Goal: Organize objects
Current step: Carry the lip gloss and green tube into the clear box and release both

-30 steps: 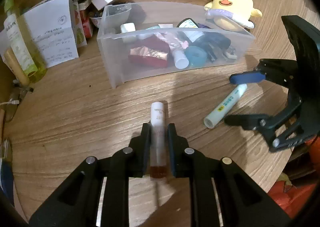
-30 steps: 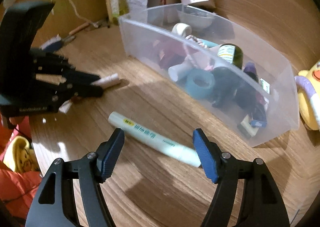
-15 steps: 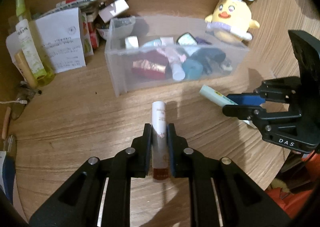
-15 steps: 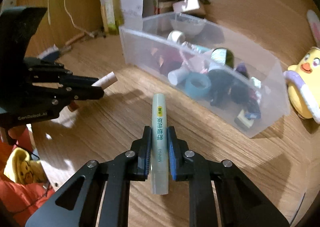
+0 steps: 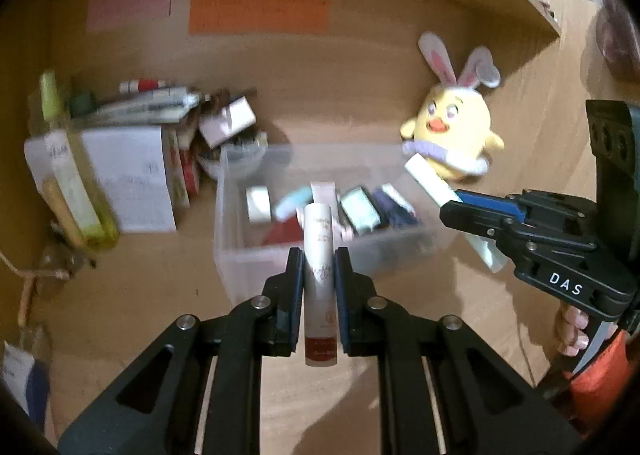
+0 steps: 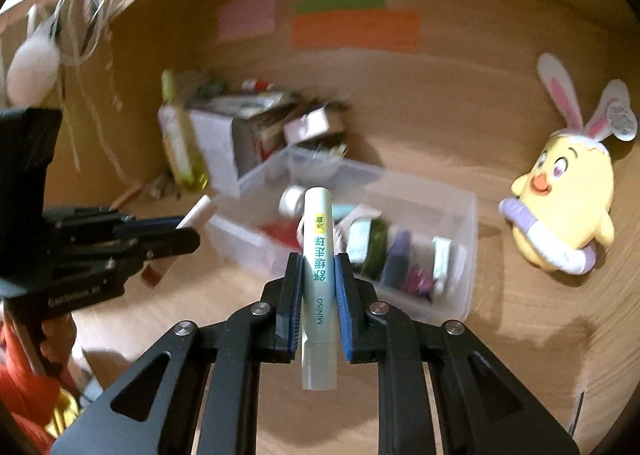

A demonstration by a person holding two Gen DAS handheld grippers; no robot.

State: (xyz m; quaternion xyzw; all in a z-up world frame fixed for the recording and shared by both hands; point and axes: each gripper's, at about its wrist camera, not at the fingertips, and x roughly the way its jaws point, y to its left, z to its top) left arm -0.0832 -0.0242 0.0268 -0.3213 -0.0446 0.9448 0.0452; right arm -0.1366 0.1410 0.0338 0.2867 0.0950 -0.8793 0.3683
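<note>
left tube [image 5: 319, 255]: white, dark red base
right tube [image 6: 319, 267]: pale green, teal lettering, yellow patch
plush chick [image 6: 568, 199]: yellow, pink-lined ears
bin [image 5: 240, 255]: clear
counter [image 5: 132, 295]: wood grain

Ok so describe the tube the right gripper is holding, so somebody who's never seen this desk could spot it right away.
Find the clear plastic bin on the wooden desk, left of the yellow chick plush. In front of it, the right gripper is shut on a slim pale mint-green tube. Unlike the white, red-based tube in the left gripper, it carries teal lettering and a yellow patch.
</note>
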